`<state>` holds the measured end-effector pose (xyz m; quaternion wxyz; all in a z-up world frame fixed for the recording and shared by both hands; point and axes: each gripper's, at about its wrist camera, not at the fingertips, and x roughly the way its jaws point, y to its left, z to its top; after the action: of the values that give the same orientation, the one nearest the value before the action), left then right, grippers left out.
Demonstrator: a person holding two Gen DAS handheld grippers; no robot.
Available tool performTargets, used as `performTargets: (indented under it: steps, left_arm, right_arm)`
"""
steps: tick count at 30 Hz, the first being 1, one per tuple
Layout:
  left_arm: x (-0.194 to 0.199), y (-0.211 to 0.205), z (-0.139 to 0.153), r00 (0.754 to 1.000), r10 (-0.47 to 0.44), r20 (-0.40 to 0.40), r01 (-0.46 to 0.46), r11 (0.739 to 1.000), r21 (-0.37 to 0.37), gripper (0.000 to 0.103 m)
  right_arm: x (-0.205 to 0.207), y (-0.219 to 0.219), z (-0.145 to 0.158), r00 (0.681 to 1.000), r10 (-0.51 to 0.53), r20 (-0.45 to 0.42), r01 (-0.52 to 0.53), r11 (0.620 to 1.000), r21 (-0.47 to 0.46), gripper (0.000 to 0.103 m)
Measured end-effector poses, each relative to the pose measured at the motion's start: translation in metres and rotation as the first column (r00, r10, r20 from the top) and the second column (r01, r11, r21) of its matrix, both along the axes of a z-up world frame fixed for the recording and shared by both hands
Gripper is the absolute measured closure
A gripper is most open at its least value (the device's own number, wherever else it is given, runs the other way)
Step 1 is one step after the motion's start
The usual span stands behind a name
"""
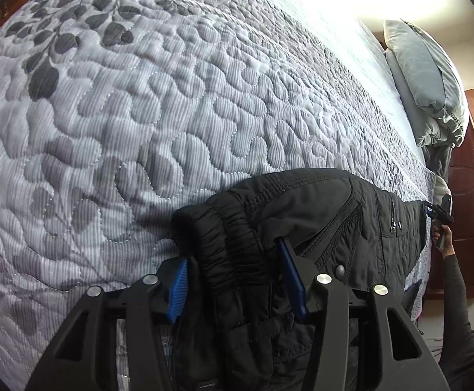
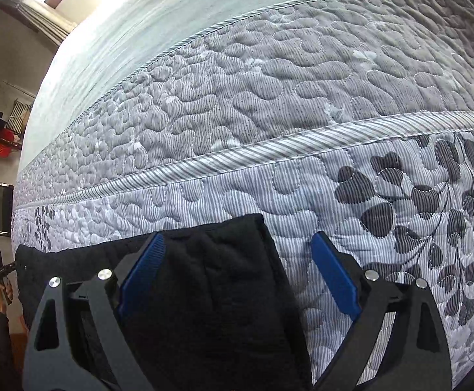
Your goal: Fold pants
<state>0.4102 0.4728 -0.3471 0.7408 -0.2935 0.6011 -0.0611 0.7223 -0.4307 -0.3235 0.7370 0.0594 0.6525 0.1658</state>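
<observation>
Nearest the left wrist camera, the left gripper has its blue pads drawn in against the bunched elastic waistband of the black pants, so that end looks clamped and under control. In the right wrist view the right gripper stands with its jaws wide: one pad lies at the edge of the dark cloth and the other is over bare quilt, with the cuff end of the pants between them but not pinched. The garment itself lies along the near edge of the bed, stretched sideways on the grey patterned quilt, with part of it hanging toward the camera over the side. By my reading the step in hand is taking hold of both ends before a fold, with one end secured and the other only straddled. The next move would call for the right jaws to close on the cuff through all its layers (padded cloth like this looks thick and slippery, so a shallow bite may slip), and then for both ends to lift together and meet. Farther along the bed edge each camera catches the other gripper small at the garment's far end, held by a hand with a dark sleeve. Beyond that a grey pillow rests at the head of the bed, well apart from the work.
</observation>
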Motion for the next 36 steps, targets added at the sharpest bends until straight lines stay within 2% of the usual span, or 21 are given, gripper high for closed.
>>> performTargets:
  steps: [2,3,5,6,7,13,18,24,31,36]
  left_arm:
    - [-0.002,0.001,0.002,1.000,-0.001,0.000,0.001,1.000,0.011,0.057]
    - [-0.002,0.000,0.003,1.000,-0.003,0.001,0.003,1.000,0.019,0.059]
    - [-0.002,-0.004,0.006,1.000,-0.010,0.003,0.010,0.999,0.043,0.062]
    - [-0.001,-0.006,0.008,1.000,-0.012,0.003,0.012,0.998,0.056,0.064]
    - [-0.001,-0.008,0.010,1.000,-0.010,0.006,0.010,0.997,0.070,0.066]
    - [0.001,-0.017,0.025,0.999,0.012,0.032,-0.017,0.992,0.129,0.077]
    - [-0.003,-0.021,0.048,0.997,0.024,0.076,-0.035,0.988,0.148,0.079]
    - [-0.015,-0.027,0.091,0.987,0.000,0.158,-0.025,0.988,0.153,0.080]
    - [-0.046,-0.039,0.152,0.963,-0.045,0.265,0.003,0.987,0.158,0.080]
    - [-0.080,-0.052,0.186,0.943,-0.069,0.326,0.013,0.985,0.170,0.080]
  right_arm:
    - [-0.002,0.002,0.001,1.000,0.006,-0.005,-0.006,1.000,0.027,0.013]
    - [-0.003,0.003,0.003,1.000,0.011,-0.005,-0.010,0.999,0.035,0.018]
    - [-0.007,0.007,0.005,0.999,0.030,-0.022,-0.028,0.997,0.068,0.048]
    - [-0.009,0.008,0.007,0.999,0.037,-0.017,-0.036,0.998,0.055,0.057]
    - [-0.009,0.008,0.008,0.999,0.032,-0.020,-0.031,0.998,0.049,0.085]
    - [-0.023,-0.003,0.047,0.997,-0.005,0.079,0.002,0.999,0.044,0.093]
    - [-0.040,-0.011,0.091,0.987,-0.023,0.158,0.015,0.999,0.052,0.096]
    - [-0.080,-0.023,0.149,0.969,-0.059,0.239,0.043,0.997,0.071,0.097]
    - [-0.151,-0.047,0.205,0.934,-0.104,0.342,0.072,0.992,0.103,0.098]
    - [-0.217,-0.064,0.216,0.922,-0.110,0.371,0.082,0.992,0.092,0.098]
